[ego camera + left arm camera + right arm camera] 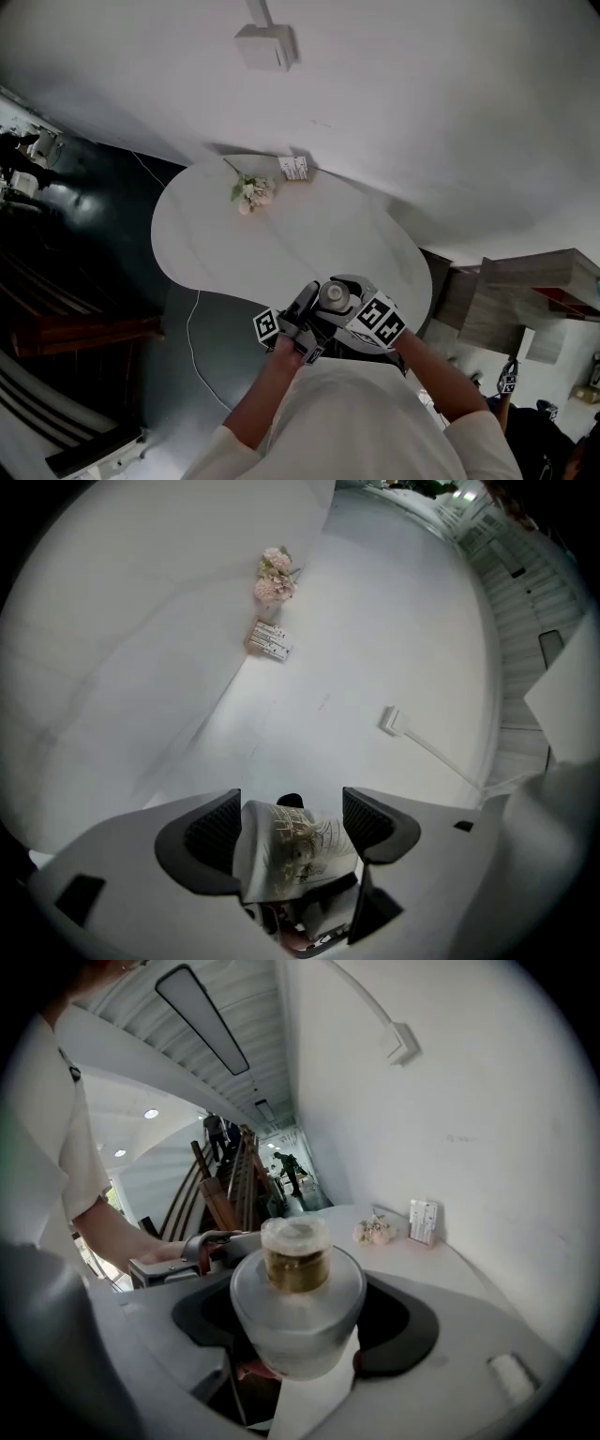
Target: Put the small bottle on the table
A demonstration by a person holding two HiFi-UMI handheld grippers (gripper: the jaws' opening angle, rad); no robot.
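The small bottle (298, 1312) has a frosted body, a gold neck and a clear cap (295, 1234). It stands upright between the jaws of my right gripper (305, 1314), which is shut on its body. In the head view the bottle (333, 295) is held over the near edge of the white oval table (281, 248), with my right gripper (354, 302) beside it. My left gripper (305, 307) is close on the bottle's left. In its own view my left gripper (289, 819) is shut on a white piece with gold print (295, 850).
A small pink flower bunch (251, 192) and a white card (294, 169) stand at the table's far edge by the wall. A white wall fitting (265, 45) hangs above. A thin cable (192, 337) crosses the dark floor on the left; wooden furniture (525, 300) stands on the right.
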